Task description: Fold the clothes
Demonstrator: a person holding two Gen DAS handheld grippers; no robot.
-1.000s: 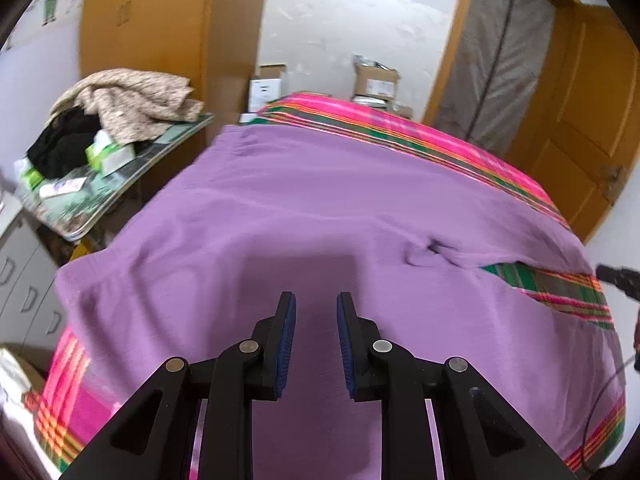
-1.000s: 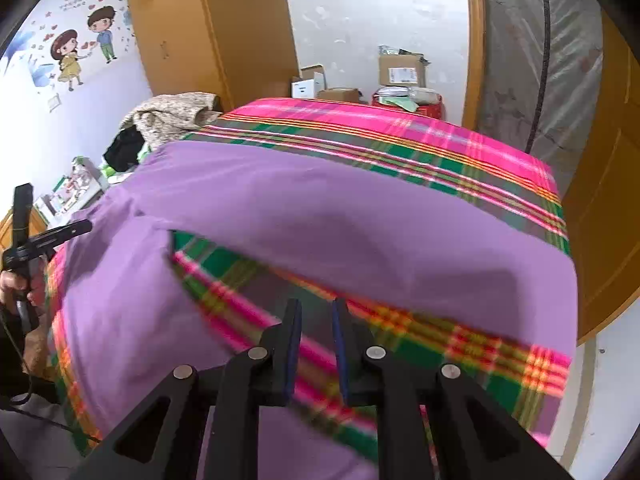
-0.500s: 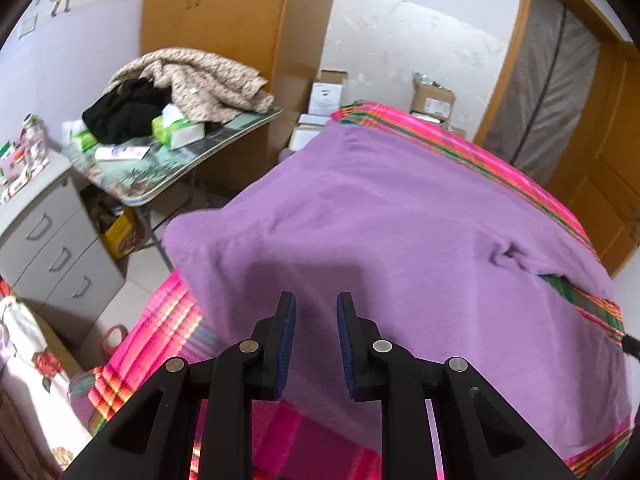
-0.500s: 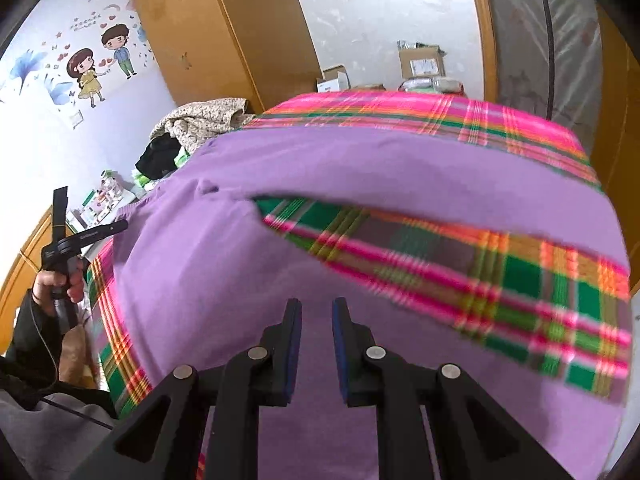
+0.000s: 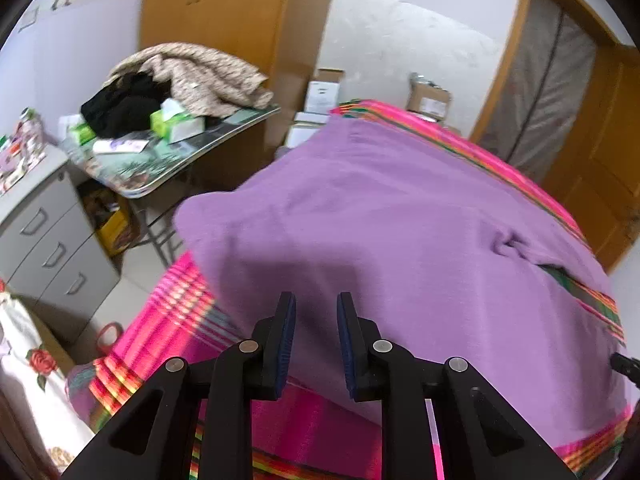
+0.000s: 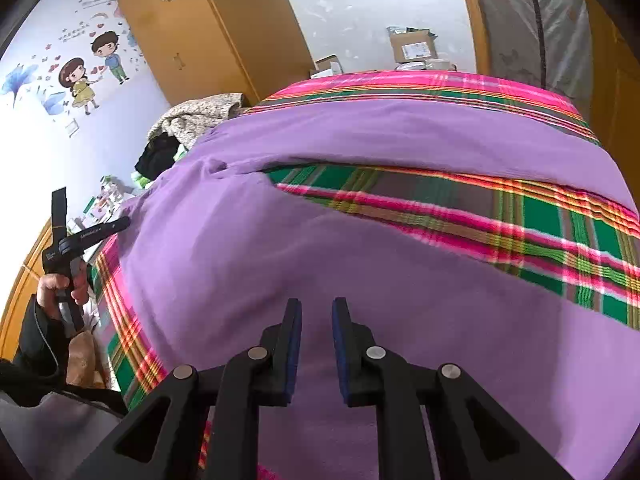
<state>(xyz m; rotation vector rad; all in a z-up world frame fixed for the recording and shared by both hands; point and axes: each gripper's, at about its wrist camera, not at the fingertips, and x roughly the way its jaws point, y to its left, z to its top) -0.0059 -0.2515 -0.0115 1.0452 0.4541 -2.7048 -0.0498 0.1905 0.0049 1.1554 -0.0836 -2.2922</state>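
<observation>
A pair of purple trousers point(image 5: 400, 216) lies spread flat on a bed with a pink and green plaid cover point(image 5: 168, 320). The two legs point(image 6: 400, 136) part in the right wrist view and show plaid between them. My left gripper point(image 5: 316, 300) is open and empty, held above the waist edge near the bed's left side. My right gripper point(image 6: 316, 304) is open and empty above the near leg point(image 6: 280, 264). The left gripper also shows in the right wrist view point(image 6: 72, 240), held in a hand.
A folding table point(image 5: 192, 152) with a pile of clothes point(image 5: 192, 76) and boxes stands left of the bed. Grey drawers point(image 5: 44, 236) stand nearer. Cardboard boxes point(image 6: 412, 48) and a wardrobe point(image 5: 216, 20) are beyond the bed, a door point(image 5: 600, 152) to the right.
Both grippers have drawn back from the trousers toward the near side of the bed. The left one swung left, bringing the bed's edge and side table into view. Both stayed open.
</observation>
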